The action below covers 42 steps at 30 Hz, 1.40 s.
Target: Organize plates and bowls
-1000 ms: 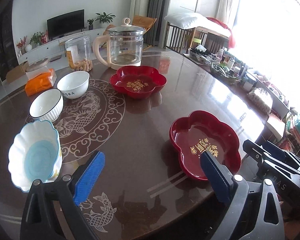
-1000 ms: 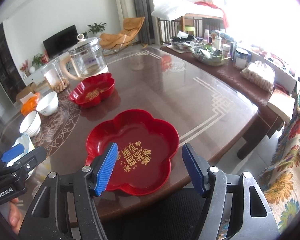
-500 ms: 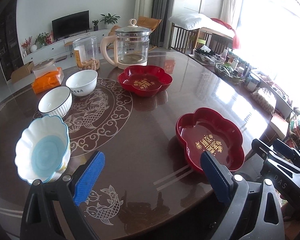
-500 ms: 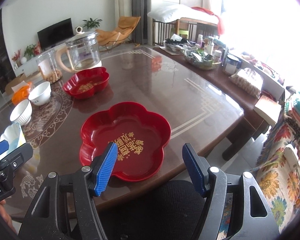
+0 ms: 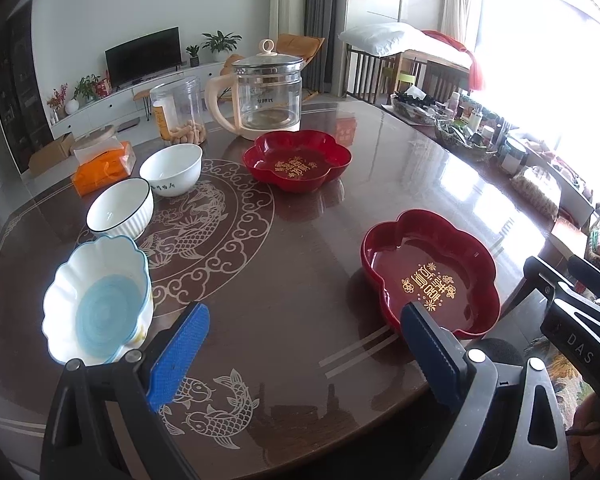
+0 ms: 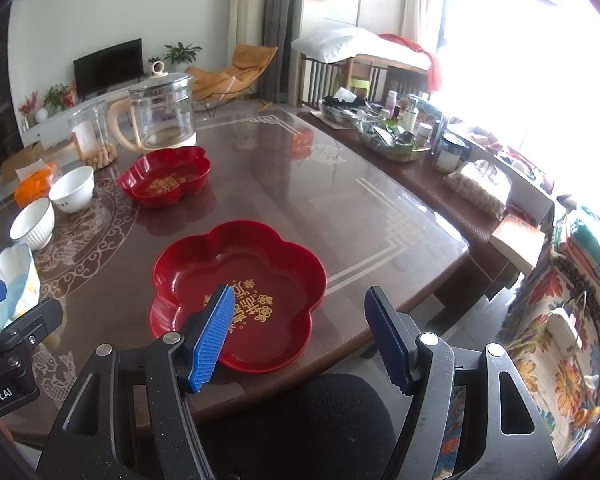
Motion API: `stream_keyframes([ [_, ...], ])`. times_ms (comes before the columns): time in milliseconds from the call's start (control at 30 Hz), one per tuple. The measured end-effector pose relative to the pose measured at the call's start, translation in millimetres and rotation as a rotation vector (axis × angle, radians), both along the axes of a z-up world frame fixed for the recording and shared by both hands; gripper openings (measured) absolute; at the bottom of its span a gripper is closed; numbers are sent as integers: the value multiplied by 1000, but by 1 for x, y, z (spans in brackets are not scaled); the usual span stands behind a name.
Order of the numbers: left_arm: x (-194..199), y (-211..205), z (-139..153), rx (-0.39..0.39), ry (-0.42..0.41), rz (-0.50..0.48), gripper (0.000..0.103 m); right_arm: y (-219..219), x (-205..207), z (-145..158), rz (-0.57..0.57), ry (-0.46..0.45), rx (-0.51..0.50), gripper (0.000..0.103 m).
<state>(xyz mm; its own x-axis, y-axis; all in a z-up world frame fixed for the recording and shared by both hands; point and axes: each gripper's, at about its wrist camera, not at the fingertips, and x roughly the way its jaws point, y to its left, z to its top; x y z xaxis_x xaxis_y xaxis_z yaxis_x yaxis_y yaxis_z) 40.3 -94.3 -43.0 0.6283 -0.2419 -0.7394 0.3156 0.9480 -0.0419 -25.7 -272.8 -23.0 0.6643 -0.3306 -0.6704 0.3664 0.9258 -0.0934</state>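
Observation:
A red flower-shaped plate (image 5: 428, 272) (image 6: 236, 288) lies near the table's front edge. A second red plate (image 5: 296, 160) (image 6: 166, 176) sits farther back by the kettle. Two white bowls (image 5: 174, 170) (image 5: 120, 208) stand at the left, seen also as bowls (image 6: 72, 188) (image 6: 32, 222). A white-and-blue scalloped bowl (image 5: 98, 300) (image 6: 12, 284) rests nearest on the left. My left gripper (image 5: 304, 352) is open over bare table between the scalloped bowl and the near plate. My right gripper (image 6: 300, 332) is open above the near plate's front rim, holding nothing.
A glass kettle (image 5: 266, 96), a clear jar (image 5: 176, 110) and an orange tissue pack (image 5: 102, 164) stand at the back of the table (image 5: 300, 240). Trays of bottles (image 6: 392, 132) line the side bench. A black chair seat (image 6: 300, 420) is below the front edge.
Both views have tilted upward and drawn back a little, so the plates and bowls sit lower and nearer the fingers. Nothing on the table has moved; both grippers stay open.

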Motion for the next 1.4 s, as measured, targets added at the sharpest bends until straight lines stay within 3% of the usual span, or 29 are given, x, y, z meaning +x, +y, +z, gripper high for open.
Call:
stream_keyframes([
  [500, 0, 8, -3, 12, 13, 18, 96, 5, -2, 4, 10, -5, -6, 74],
  [1400, 6, 39, 1, -4, 32, 82, 96, 27, 10, 4, 93, 52, 173, 74],
])
